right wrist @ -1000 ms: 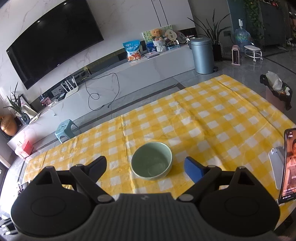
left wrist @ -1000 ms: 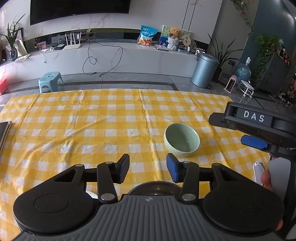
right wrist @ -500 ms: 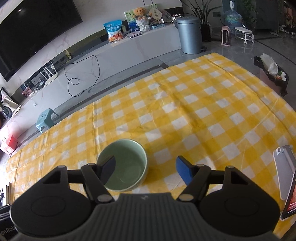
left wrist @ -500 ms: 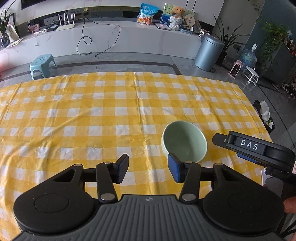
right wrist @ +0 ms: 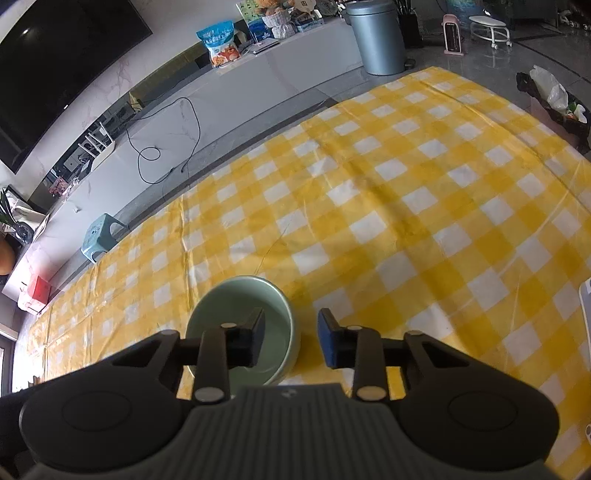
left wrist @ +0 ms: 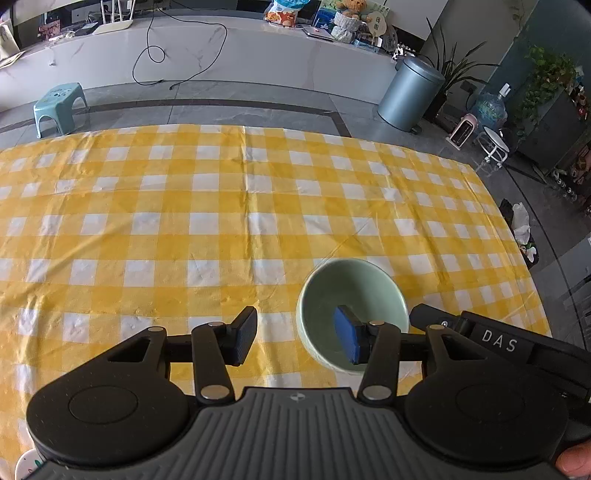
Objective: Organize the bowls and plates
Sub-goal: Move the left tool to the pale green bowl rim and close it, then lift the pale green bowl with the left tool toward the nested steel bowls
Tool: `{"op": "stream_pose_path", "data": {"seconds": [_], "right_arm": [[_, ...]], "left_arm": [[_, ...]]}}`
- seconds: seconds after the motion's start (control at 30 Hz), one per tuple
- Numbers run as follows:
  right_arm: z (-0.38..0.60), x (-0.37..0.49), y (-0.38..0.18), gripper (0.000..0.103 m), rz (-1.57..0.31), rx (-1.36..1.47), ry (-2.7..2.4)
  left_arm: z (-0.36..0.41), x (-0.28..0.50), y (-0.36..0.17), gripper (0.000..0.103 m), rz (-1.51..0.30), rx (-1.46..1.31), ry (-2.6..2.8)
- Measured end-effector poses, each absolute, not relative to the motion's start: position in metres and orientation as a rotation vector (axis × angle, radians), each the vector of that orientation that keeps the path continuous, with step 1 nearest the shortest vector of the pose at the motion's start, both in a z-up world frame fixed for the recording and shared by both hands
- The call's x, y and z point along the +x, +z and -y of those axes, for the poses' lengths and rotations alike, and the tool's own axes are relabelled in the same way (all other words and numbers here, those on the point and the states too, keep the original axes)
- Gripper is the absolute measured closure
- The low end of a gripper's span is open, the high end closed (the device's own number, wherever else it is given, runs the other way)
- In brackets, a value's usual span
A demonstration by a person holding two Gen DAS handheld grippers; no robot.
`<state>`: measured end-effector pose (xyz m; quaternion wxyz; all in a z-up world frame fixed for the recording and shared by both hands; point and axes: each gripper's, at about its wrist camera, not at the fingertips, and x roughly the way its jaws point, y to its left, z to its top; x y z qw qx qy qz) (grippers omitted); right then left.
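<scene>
Bowl (left wrist: 352,295), one, pale green, lower centre on checked worktop (left wrist: 184,221). Left tongs (left wrist: 293,338) spread; right tongs (right wrist: 291,339) spread, straddling its rim.

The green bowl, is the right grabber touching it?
Cannot tell. In the right wrist view the right gripper straddles the green bowl's rim, jaws open; neither contact nor gap shows plainly.

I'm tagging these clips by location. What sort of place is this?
Most likely a home living and dining area: a table under a yellow checked tablecloth holding a green bowl, a large wall TV above a long white media console, and a teddy bear on it.
</scene>
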<state>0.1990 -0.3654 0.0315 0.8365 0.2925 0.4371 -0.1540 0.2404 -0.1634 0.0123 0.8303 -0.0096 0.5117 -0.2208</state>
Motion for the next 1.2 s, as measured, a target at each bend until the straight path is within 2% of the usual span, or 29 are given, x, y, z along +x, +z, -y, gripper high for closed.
{"op": "stream_pose_path", "data": {"seconds": [0.33,0.47,0.7,0.77,0.93,1.1,1.2], "right_arm": [[0.352,0.214,0.008,0.079,-1.016,0.606,-0.325],[0.353,0.216,-0.002,0.083,-1.048,0.636,-0.336],[0.354,0.217,-0.008,0.088,-1.064,0.672,-0.335],[0.355,0.216,-0.008,0.088,-1.063,0.685,-0.335],[0.356,0.217,-0.010,0.088,-1.064,0.694,-0.335],[0.356,0.217,-0.011,0.089,-1.063,0.690,-0.335],[0.353,0.217,-0.010,0.089,-1.060,0.673,-0.338]], "left_arm": [[0.180,0.256,-0.010,0.049,-1.155,0.001,-0.457],[0.181,0.262,-0.019,0.049,-1.191,-0.021,-0.443],[0.184,0.266,-0.029,0.065,-1.234,-0.060,-0.438],[0.185,0.267,-0.032,0.067,-1.242,-0.062,-0.427],[0.187,0.267,-0.040,0.082,-1.264,-0.073,-0.415],[0.191,0.267,-0.042,0.092,-1.267,-0.054,-0.405],[0.191,0.267,-0.043,0.092,-1.267,-0.052,-0.403]]}}
